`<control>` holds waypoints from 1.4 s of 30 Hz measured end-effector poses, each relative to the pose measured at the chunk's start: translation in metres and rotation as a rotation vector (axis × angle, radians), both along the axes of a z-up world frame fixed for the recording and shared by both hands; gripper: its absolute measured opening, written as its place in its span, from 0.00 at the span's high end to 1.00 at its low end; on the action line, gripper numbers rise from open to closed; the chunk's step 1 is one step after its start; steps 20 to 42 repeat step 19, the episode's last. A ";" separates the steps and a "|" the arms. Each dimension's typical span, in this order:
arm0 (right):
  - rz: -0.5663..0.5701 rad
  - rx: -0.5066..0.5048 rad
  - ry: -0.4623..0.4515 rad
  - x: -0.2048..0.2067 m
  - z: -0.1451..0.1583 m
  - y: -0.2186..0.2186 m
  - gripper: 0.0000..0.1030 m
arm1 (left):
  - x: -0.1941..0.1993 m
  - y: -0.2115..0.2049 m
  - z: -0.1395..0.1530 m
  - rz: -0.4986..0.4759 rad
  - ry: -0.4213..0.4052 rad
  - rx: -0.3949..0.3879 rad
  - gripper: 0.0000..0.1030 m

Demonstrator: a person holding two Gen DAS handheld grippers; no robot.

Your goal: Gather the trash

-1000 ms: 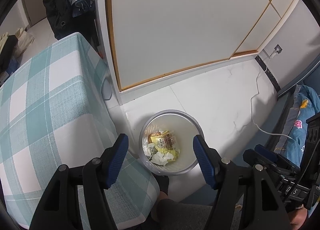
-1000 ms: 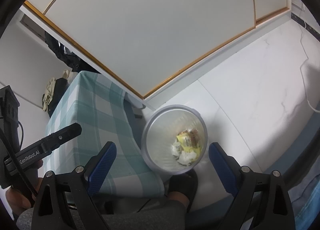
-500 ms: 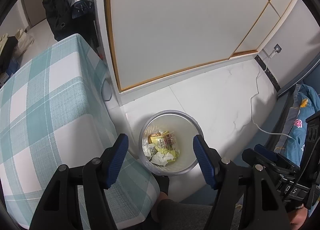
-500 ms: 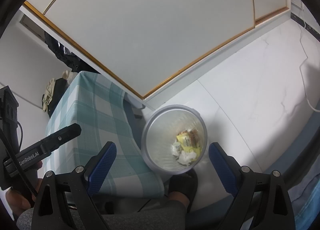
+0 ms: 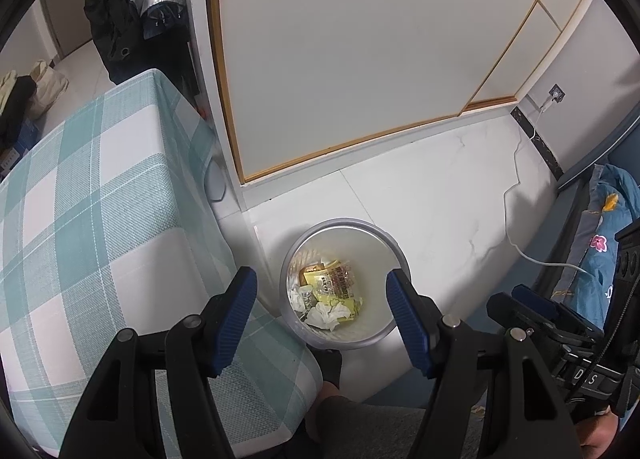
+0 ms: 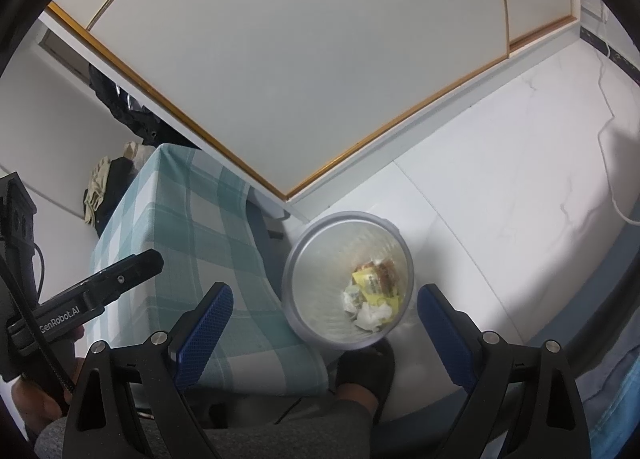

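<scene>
Hovering above a round translucent bin (image 5: 344, 229) on glossy white tile, beside a table draped in teal checked cloth (image 5: 92, 219), a slippered foot (image 6: 366, 369) touching its base. Holding crumpled tissues (image 5: 328, 315) and yellow wrappers (image 5: 332, 285) at the bottom. Left gripper (image 5: 322, 295) and right gripper (image 6: 322, 309) both gaping wide, gripping nothing.

Left hand-held gripper (image 5: 322, 313) open above trash bin (image 5: 390, 245).

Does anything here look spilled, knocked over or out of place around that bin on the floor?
Nothing stands out. The bin stands upright on the white floor beside the checked cloth, and the crumpled tissues and yellow wrapper all lie inside it. No litter shows on the floor around it. A white cable trails along the floor, well apart from the bin.
</scene>
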State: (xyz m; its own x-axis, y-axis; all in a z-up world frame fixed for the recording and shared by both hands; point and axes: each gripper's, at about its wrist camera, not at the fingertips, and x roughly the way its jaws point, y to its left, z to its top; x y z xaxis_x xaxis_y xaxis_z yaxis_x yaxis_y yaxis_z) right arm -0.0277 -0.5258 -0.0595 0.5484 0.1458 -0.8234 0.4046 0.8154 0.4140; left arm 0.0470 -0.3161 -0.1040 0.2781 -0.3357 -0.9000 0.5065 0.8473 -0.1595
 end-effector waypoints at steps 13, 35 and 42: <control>-0.004 -0.005 -0.004 -0.002 0.002 0.000 0.09 | -0.004 -0.002 0.004 -0.008 -0.021 -0.001 0.38; -0.002 -0.023 -0.013 -0.004 0.008 0.002 0.09 | -0.007 0.000 0.010 -0.002 -0.055 -0.008 0.38; -0.002 -0.023 -0.013 -0.004 0.008 0.002 0.09 | -0.007 0.000 0.010 -0.002 -0.055 -0.008 0.38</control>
